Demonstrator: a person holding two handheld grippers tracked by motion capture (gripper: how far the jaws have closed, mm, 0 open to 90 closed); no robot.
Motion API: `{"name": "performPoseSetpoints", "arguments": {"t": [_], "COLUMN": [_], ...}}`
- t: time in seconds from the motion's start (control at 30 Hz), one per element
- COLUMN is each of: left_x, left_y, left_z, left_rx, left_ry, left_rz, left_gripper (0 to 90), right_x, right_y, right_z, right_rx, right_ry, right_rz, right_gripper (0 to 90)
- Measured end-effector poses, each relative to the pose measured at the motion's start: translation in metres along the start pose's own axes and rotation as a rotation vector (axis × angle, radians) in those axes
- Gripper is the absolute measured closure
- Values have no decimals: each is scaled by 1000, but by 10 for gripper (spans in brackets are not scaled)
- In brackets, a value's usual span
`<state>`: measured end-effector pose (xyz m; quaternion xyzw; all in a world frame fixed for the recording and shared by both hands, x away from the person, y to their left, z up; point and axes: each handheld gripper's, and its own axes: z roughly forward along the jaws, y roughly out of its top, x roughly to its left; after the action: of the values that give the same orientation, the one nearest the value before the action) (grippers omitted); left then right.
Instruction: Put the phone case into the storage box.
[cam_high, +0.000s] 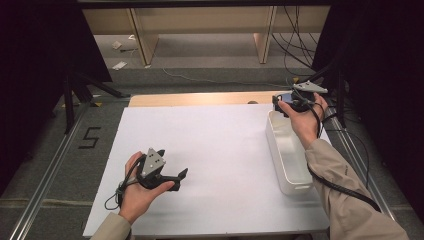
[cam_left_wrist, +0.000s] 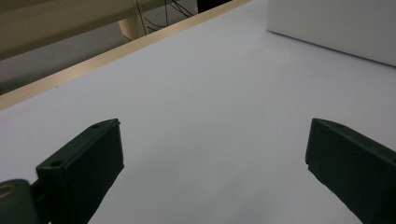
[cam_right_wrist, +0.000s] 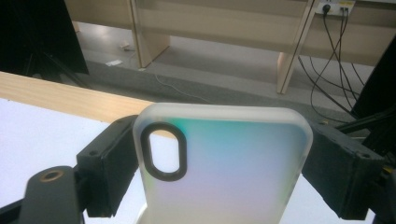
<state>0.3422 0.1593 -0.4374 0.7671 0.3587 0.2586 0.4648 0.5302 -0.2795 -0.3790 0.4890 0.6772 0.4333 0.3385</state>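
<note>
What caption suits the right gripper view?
Right gripper clamps a frosted phone case by its sides, above the white table.

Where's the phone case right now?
The phone case sits clamped between the right gripper fingers, above the white bin's far end.

Bare white sheet ahead of the left gripper, free to pass. White bin directly beneath the right gripper, walls blocking low sideways passage.
</note>
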Motion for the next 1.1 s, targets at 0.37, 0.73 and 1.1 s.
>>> {"name": "performPoseSetpoints", "arguments": {"t": [0.37,0.73,1.1], "left_x": [0,0,0], "left_y": [0,0,0], "left_z": [0,0,0], "left_rx": [0,2,2], "left_ry": [0,-1,-1], "left_rz": [0,1,1], "left_gripper": [34,35,35], "right_x": [-1,0,0], "right_y": [-2,-5,-7], "right_z": [4,7,9], "right_rx": [8,22,28], "right_ry": [-7,-6,-5], "right_rz": [0,-7,-9], "right_gripper": [178,178,178]}}
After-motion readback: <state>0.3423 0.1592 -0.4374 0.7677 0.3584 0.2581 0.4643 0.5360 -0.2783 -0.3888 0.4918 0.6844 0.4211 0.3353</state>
